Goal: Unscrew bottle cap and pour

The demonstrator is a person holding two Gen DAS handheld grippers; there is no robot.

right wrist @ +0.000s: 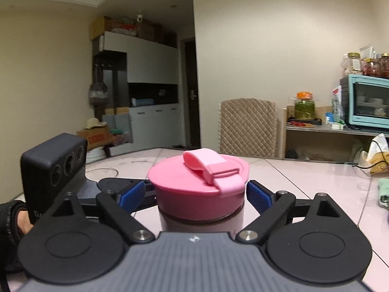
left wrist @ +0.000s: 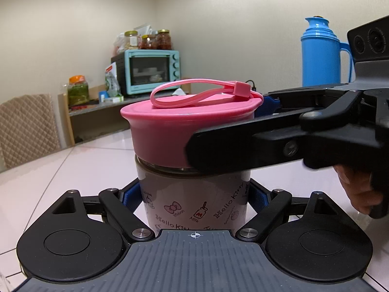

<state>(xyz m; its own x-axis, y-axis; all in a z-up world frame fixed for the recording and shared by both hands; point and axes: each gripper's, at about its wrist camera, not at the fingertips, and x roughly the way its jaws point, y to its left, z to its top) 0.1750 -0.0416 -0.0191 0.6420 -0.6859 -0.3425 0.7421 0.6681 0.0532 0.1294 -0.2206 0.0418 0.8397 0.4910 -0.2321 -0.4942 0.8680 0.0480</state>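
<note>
While the left hand-held gripper [left wrist: 194, 199] clamps the bottle [left wrist: 194, 194], the right hand-held gripper [right wrist: 198, 192] brackets its cap [right wrist: 198, 185], released.

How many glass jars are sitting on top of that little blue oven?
3 at least: jars and stand in a row on the oven, left to right. Bags behind them may hide more.

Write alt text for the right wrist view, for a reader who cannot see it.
The right gripper brackets the pink cap of a bottle standing on a pale table, its blue-padded fingers at either side with small gaps showing. The other gripper's camera box sits at left; a quilted chair back and a teal oven stand behind.
</note>
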